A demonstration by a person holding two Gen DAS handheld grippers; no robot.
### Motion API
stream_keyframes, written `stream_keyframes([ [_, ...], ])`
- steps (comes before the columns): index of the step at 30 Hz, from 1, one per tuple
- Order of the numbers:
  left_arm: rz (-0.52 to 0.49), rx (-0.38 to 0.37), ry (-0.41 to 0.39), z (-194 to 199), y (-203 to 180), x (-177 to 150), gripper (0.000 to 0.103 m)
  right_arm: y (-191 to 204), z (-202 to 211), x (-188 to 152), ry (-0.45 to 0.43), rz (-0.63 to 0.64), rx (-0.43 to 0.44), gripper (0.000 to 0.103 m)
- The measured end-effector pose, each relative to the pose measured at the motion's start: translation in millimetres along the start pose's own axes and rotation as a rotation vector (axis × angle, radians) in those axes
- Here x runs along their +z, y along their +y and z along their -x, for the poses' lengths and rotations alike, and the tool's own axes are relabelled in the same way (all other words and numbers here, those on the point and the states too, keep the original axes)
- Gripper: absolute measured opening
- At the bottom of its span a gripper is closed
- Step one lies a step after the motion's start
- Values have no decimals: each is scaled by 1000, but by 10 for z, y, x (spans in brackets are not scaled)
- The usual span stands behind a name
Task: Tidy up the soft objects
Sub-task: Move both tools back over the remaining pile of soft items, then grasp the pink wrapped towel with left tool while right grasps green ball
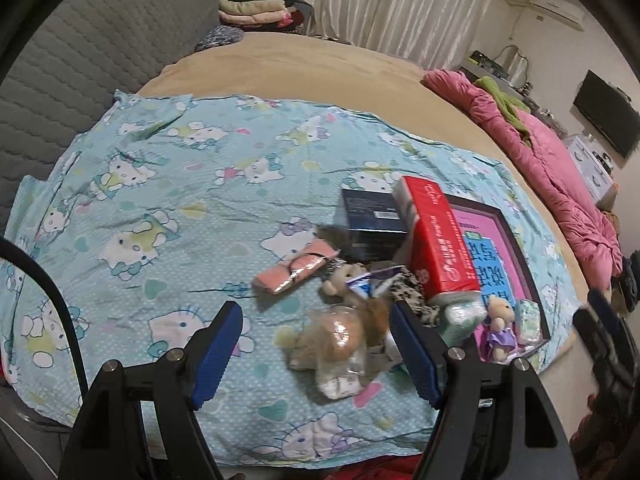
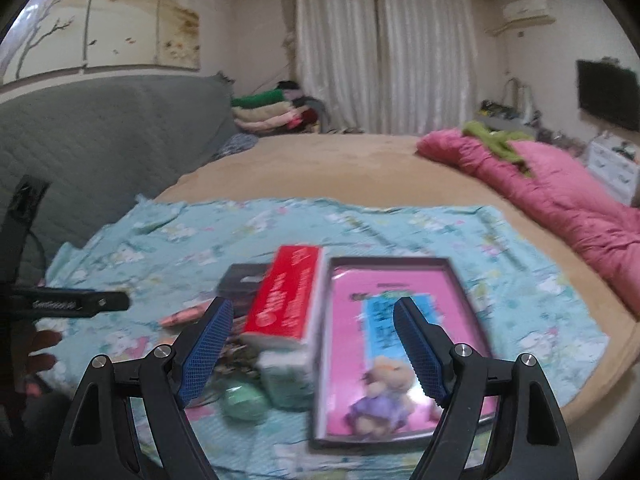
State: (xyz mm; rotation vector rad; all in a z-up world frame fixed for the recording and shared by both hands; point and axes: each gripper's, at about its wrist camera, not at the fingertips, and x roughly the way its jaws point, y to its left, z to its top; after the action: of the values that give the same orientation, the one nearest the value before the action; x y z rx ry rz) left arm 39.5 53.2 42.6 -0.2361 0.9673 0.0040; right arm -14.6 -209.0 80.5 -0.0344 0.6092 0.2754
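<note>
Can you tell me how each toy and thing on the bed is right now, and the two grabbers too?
left gripper: open, holding nothing
right gripper: open, holding nothing
bagged plush toy: lying on the sheet, wrapped in clear plastic
purple-dress doll: lying in the tray
tray: open, flat on the sheet
red tissue pack: propped up, tilted
dark box: closed
pink cloth: folded, flat

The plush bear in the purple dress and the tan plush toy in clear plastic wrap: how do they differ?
The plush bear in the purple dress sits unwrapped at the near end of the pink-lined tray; the tan plush toy in clear plastic wrap lies on the blue cartoon-print sheet, outside the tray. The wrapped toy looks bulkier. Both are soft toys, and neither is gripped.
</note>
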Motion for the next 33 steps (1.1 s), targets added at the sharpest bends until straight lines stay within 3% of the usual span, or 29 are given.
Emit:
stream_keyframes([
  [12,53,2,43,-376,321,-112,75,605,-598,-600,211,231,79,83],
  [27,43,-9,87,-970,524,-37,75,789,-1179,-894,325,340,46,83],
  [33,-19,-26,83,-1130,464,84,75,822,-1310,-973,365,349,61,57],
])
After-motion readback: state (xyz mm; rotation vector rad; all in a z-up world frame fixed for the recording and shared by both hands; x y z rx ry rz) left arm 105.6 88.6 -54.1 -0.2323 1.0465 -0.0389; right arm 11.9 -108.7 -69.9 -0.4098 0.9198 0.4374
